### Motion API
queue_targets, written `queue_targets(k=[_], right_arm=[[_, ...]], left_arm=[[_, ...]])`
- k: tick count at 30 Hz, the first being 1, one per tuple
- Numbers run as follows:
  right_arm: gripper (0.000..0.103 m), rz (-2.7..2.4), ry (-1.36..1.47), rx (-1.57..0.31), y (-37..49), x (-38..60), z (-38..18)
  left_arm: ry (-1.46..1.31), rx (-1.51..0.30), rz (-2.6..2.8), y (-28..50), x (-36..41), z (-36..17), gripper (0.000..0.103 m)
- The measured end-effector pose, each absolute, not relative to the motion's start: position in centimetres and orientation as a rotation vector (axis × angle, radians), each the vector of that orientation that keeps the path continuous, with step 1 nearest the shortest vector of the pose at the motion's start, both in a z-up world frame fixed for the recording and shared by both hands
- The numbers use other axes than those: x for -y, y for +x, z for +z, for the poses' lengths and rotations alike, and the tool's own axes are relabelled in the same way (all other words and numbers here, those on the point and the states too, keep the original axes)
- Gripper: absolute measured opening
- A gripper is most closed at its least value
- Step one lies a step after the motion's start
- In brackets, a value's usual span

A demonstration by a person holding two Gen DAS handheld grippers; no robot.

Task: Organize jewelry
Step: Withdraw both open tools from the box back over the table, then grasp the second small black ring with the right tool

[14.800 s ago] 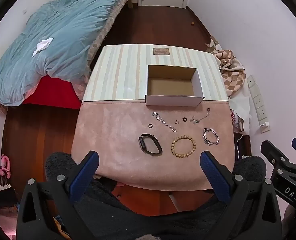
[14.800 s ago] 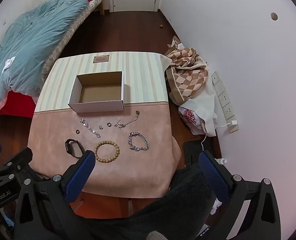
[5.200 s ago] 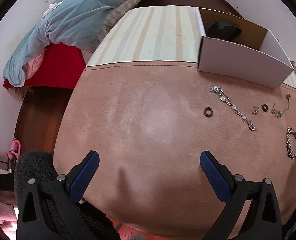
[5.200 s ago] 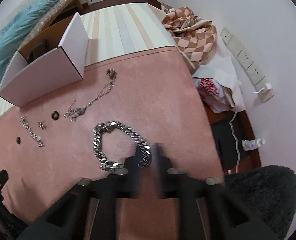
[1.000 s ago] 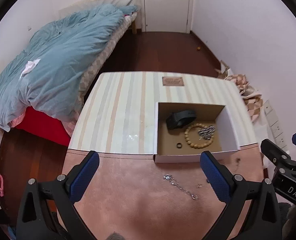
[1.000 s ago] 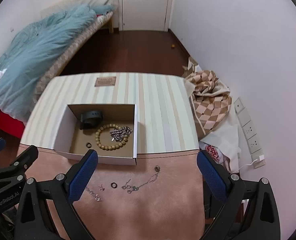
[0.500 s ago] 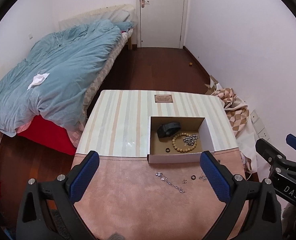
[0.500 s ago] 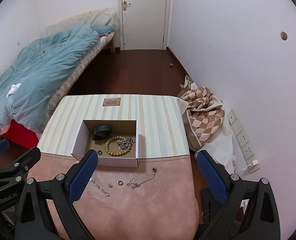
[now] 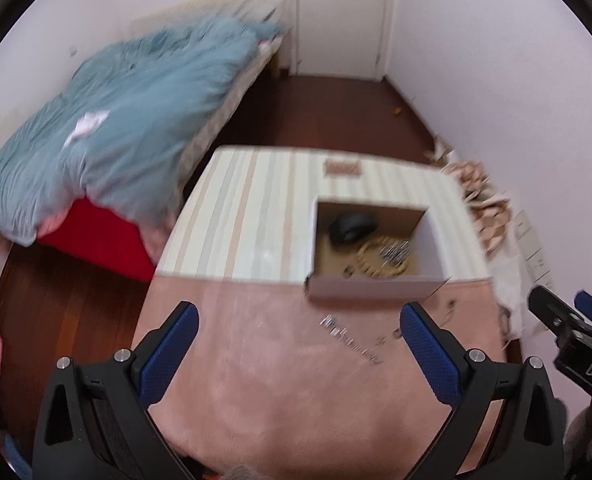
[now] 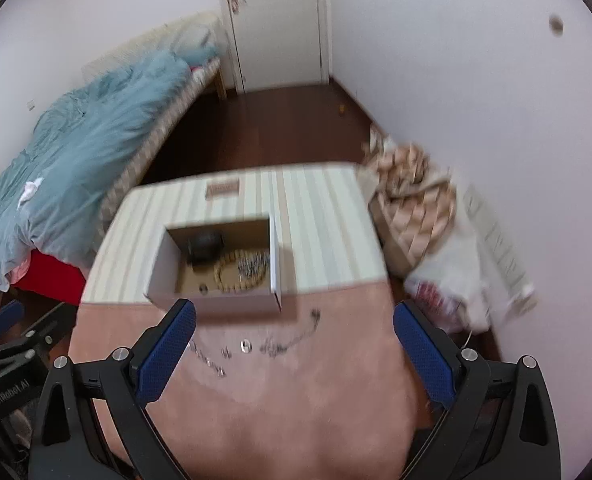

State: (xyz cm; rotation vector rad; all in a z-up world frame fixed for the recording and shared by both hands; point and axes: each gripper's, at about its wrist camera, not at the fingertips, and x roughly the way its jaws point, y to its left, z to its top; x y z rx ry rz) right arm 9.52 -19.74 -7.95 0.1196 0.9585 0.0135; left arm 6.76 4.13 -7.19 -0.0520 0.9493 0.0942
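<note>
Left wrist view first, and it's pretty motion-blurred. The left gripper [image 9: 298,340] is hanging above the near, pink part of the table [image 9: 256,400] with its jaws spread wide and nothing between the blue pads [image 9: 168,354]. The white cardboard box [image 9: 376,292] is sitting right at the line where the pink surface meets the striped part, a bit right of center. Inside it a black band [image 9: 352,227] is lying toward the far left corner, a wooden bead bracelet [image 9: 380,262] is resting nearer, a silver chain [image 9: 396,249] is piled on top of the beads, and a small dark ring [image 9: 350,271] is sitting by the near wall. A silver charm bracelet [image 9: 350,340] is lying stretched out on the pink surface just near of the box, with a couple of tiny bits to its right that are too smeared to name. The right gripper [image 9: 568,320] is poking in at the right edge. A bed with a blue duvet [image 9: 128,132] is filling the far left.

Right wrist view, also blurry. The right gripper [image 10: 294,336] is hovering over the pink area too, jaws released and empty. The box [image 10: 216,304] is sitting just beyond the left pad [image 10: 166,350], showing the band [image 10: 205,245], beads [image 10: 236,276], chain [image 10: 252,266] and ring [image 10: 203,289] inside. On the pink surface near of the box, the charm bracelet [image 10: 208,358] is lying on the left, a small ring [image 10: 245,346] in the middle, and a thin necklace [image 10: 292,338] trailing off to the right. A checkered cloth [image 10: 412,196] is bunched up beside the table's far right corner.
</note>
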Motion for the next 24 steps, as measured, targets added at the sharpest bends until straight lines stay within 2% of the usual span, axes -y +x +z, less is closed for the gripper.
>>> queue_targets(k=[2,4,6,8,10,12,16,18,20,22,24], right_arm=[[0.091,0.041,0.151,-1.009,9.7,20.1,-10.6],[0.068,0.086,0.189,-1.069,10.1,20.1,-13.5],[0.06,0.143,0.232,-1.115,10.7,19.7,-16.4],[0.056,0.17,0.247,-1.137,11.1,19.1,-18.5],[0.047,0.196,0.227,-1.145,11.8,17.9,-20.4],[0.044,0.216,0.21,-1.153,12.5,16.8,-21.8],[0.035,0.231,0.143,-1.152,13.8,14.5,-23.6],[0.033,0.232,0.123,-1.152,14.3,13.8,-24.2],[0.027,0.236,0.099,-1.153,14.6,13.1,-24.9],[0.015,0.242,0.067,-1.144,14.6,12.5,-25.2],[0.012,0.249,0.011,-1.125,14.3,11.7,-25.2]], left_arm=[[-0.051,-0.999,0.128,7.0,-4.7,-9.9,0.103],[-0.052,-1.037,0.162,7.2,-5.2,-12.5,0.103],[-0.045,-1.097,0.198,7.6,-5.7,-15.3,0.103],[-0.052,-1.164,0.218,7.9,-6.3,-18.0,0.103],[-0.045,-1.209,0.238,8.1,-6.6,-19.9,0.103],[-0.041,-1.234,0.248,8.2,-7.0,-21.1,0.103],[-0.029,-1.247,0.255,8.6,-7.1,-21.8,0.103],[-0.02,-1.244,0.25,8.8,-6.9,-21.8,0.103],[-0.01,-1.245,0.245,9.3,-6.6,-21.8,0.103],[-0.001,-1.246,0.239,9.6,-6.4,-21.9,0.103],[0.008,-1.243,0.236,9.4,-6.0,-21.8,0.103]])
